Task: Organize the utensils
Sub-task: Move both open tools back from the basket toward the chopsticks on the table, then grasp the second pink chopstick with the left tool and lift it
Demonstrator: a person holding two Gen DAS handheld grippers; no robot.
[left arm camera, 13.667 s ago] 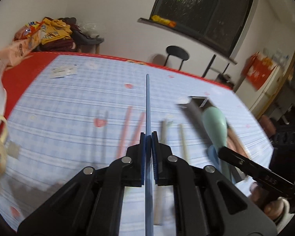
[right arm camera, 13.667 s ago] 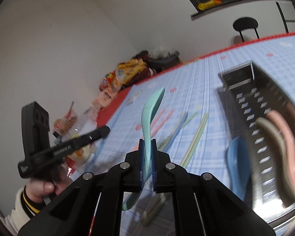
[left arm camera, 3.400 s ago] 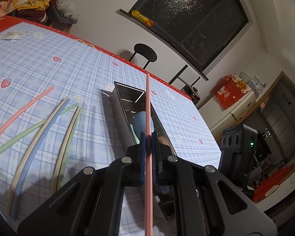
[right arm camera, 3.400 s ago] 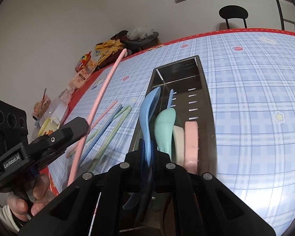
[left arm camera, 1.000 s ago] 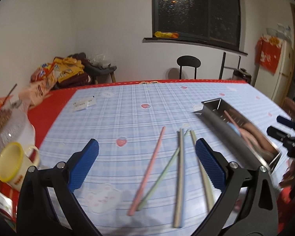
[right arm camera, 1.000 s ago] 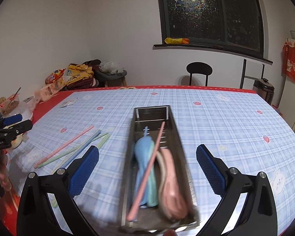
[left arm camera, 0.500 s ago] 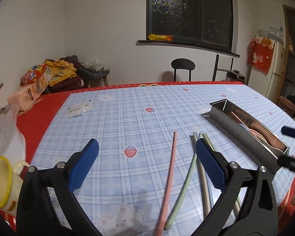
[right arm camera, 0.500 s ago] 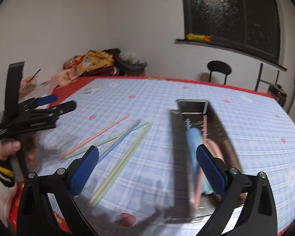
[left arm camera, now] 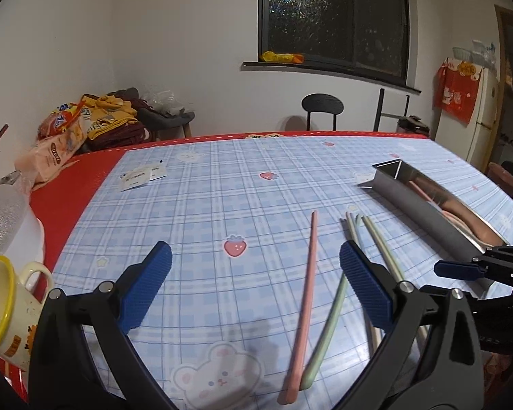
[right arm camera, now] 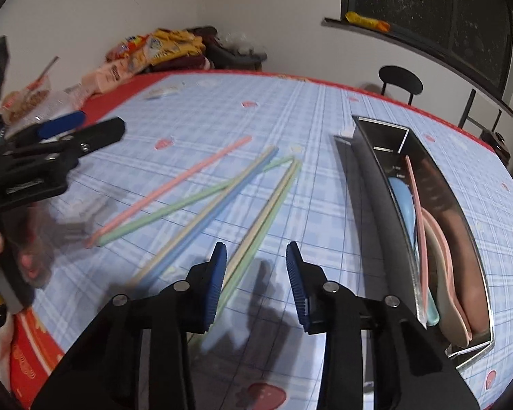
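In the left wrist view we see our left gripper (left arm camera: 254, 282) in the lower middle of the frame, its jaws spread wide and holding nothing. Between its blue pads (left arm camera: 147, 287) lies the pink chopstick (left arm camera: 302, 290) on the blue checked tablecloth (left arm camera: 222, 188), with a green chopstick (left arm camera: 328, 321) just beside it on the right. The steel utensil tray (left arm camera: 423, 212) stands at the right of the frame, with pink utensils inside.

In the right wrist view our right gripper (right arm camera: 256, 287) is at the lower middle, its jaws closing, and we see no object pressed between them; a pale green chopstick (right arm camera: 266, 212) runs under the left pad. The blue chopstick (right arm camera: 205, 218) lies to the left of it. In the tray (right arm camera: 369, 184) at the right we see a blue spoon (right arm camera: 401, 194), a pink chopstick (right arm camera: 417, 205) and pink spoons (right arm camera: 441, 239). The left gripper (right arm camera: 85, 133) appears at the left edge of this frame.
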